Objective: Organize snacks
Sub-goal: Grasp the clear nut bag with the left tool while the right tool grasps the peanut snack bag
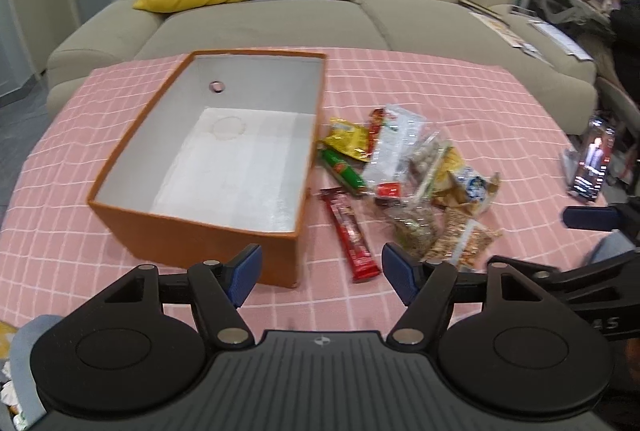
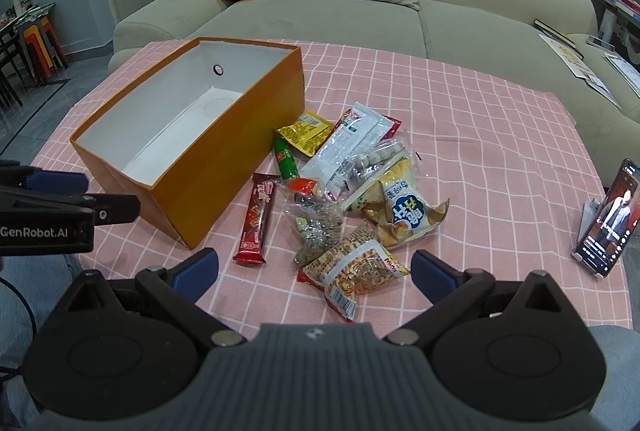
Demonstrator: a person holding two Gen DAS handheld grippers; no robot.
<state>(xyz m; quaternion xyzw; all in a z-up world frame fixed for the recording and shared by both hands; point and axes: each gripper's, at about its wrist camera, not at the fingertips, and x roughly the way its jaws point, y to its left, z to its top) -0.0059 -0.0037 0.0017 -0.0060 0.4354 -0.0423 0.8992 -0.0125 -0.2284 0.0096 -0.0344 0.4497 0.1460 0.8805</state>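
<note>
While the orange box (image 2: 224, 159) sits empty left of the snack pile (image 2: 352, 191) on the tabletop (image 2: 500, 151), both grippers, left (image 1: 320, 277) and right (image 2: 314, 271), hover with fingers open, holding nothing; next comes picking a packet, probably the nearest.

Left tool (image 1: 322, 273) tilted steeply downward over near edge of table (image 1: 120, 243), jaws spread wide, nothing between blue pads (image 1: 244, 279). Right tool (image 2: 315, 271) likewise pitched down over near edge, further toward right side, jaws wide apart, pads (image 2: 196, 273) clear of contact, nothing gripped. Both tools hang above table, side by side, each one's fingers showing at edge of other's view.
</note>
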